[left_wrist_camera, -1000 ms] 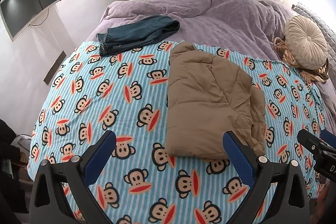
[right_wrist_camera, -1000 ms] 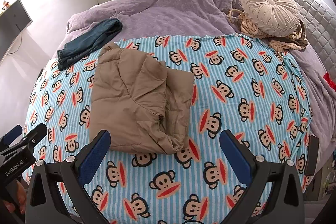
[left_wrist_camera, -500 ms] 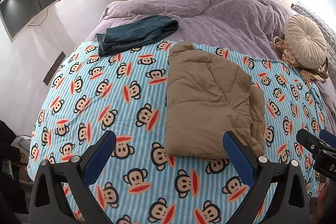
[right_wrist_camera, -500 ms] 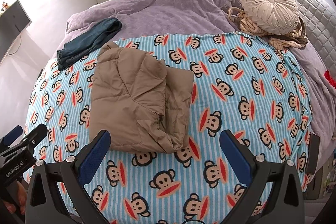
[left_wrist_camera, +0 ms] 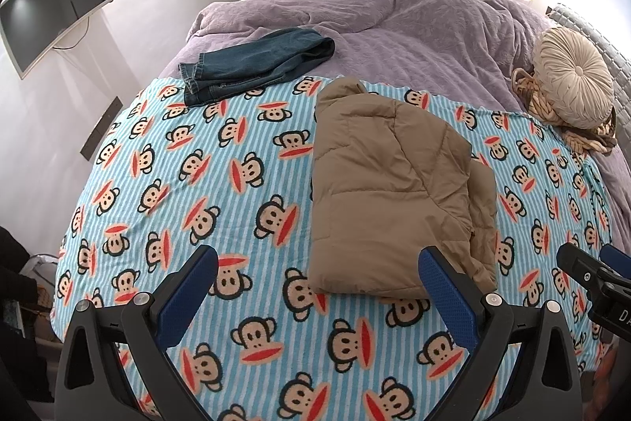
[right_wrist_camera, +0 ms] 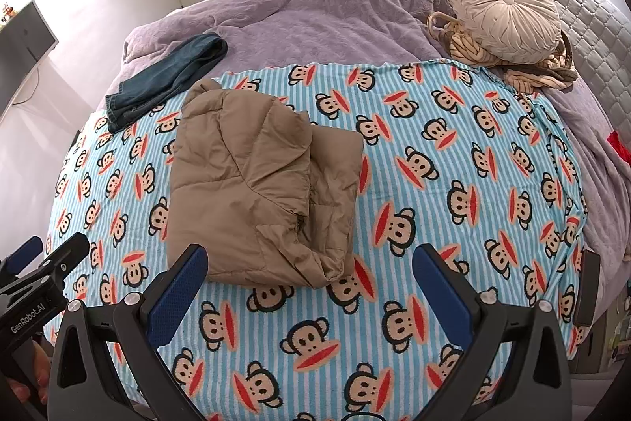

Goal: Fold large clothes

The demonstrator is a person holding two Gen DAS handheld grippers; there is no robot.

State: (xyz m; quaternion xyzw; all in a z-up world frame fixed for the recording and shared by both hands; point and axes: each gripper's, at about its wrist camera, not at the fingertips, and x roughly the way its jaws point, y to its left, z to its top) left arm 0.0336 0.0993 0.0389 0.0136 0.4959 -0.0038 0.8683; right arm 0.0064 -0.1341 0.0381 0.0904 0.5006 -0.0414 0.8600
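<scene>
Tan puffer jacket (left_wrist_camera: 394, 192) (right_wrist_camera: 256, 184) folded into a bundle, lying on monkey-print blanket (left_wrist_camera: 197, 184) (right_wrist_camera: 453, 184), just ahead of both tools. Left gripper (left_wrist_camera: 315, 294) spread wide, empty; jacket's near edge sits ahead toward its right finger. Right gripper (right_wrist_camera: 309, 290) also wide apart, empty; jacket ahead toward its left finger. Folded jeans (left_wrist_camera: 252, 66) (right_wrist_camera: 165, 81) farther ahead-left on purple duvet (left_wrist_camera: 394, 26). Round cushion (left_wrist_camera: 572, 81) (right_wrist_camera: 504, 6) far ahead-right.
</scene>
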